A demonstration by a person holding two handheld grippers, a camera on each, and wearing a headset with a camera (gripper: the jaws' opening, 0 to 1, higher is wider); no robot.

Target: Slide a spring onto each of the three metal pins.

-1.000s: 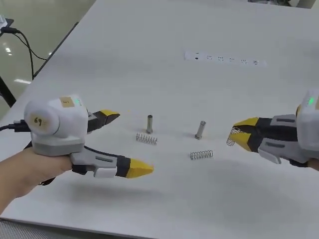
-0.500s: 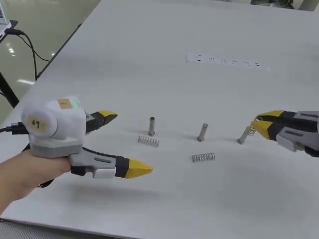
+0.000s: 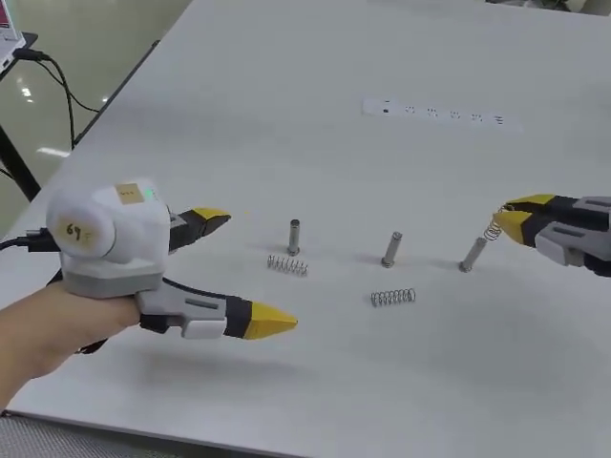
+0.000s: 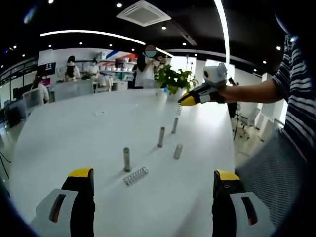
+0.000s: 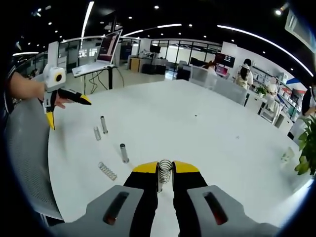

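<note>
- Left tongs [image 3: 254, 271]: nearest the viewer, held in a hand [image 3: 48, 334] over the near edge of the white surface [image 3: 286, 114]. The jaws are spread wide with nothing between them, as also appears in the left gripper view [image 4: 153, 174].
- Near spring [image 3: 392, 297]: lies flat on the surface, just in front of the middle pin.
- Left spring [image 3: 286, 264]: lies flat, just in front of the left pin.
- Three metal pins stand in a row across the head view: left pin [image 3: 294, 237], middle pin [image 3: 392, 248] and right pin [image 3: 473, 254]. The first two are bare.
- Right tongs [image 3: 504, 215]: the jaws are clenched on the held spring [image 3: 493, 229], which hangs at the tip of the right pin. Whether it is already over the pin cannot be told. In the right gripper view the coil [image 5: 165, 168] sits end-on between the yellow tips [image 5: 166, 170].
- Power strip [image 3: 442, 114]: lies flat on the surface, well beyond the pins.
</note>
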